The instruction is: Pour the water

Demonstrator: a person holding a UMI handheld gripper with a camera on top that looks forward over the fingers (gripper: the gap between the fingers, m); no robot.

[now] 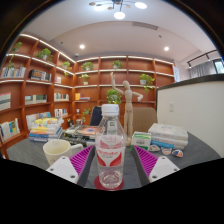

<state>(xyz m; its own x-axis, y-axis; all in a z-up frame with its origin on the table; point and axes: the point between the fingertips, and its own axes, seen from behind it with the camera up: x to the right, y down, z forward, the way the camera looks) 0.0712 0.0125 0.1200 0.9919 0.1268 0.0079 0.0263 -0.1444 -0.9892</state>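
Note:
A clear plastic water bottle (111, 143) with a red-and-white label and a white cap stands upright on a round red coaster (109, 182) on the grey table (190, 152). It sits between the two fingers of my gripper (112, 165), which is open, with a gap between the bottle and the magenta pads (82, 159) on each side. A pale cup (56, 150) stands on the table to the left of the left finger, apart from the bottle.
Beyond the bottle stands a wooden figure (127, 101). Stacked books (45, 129) lie at the back left and white boxes (166, 137) at the right. Wooden shelves (60, 80) with plants and books line the far walls.

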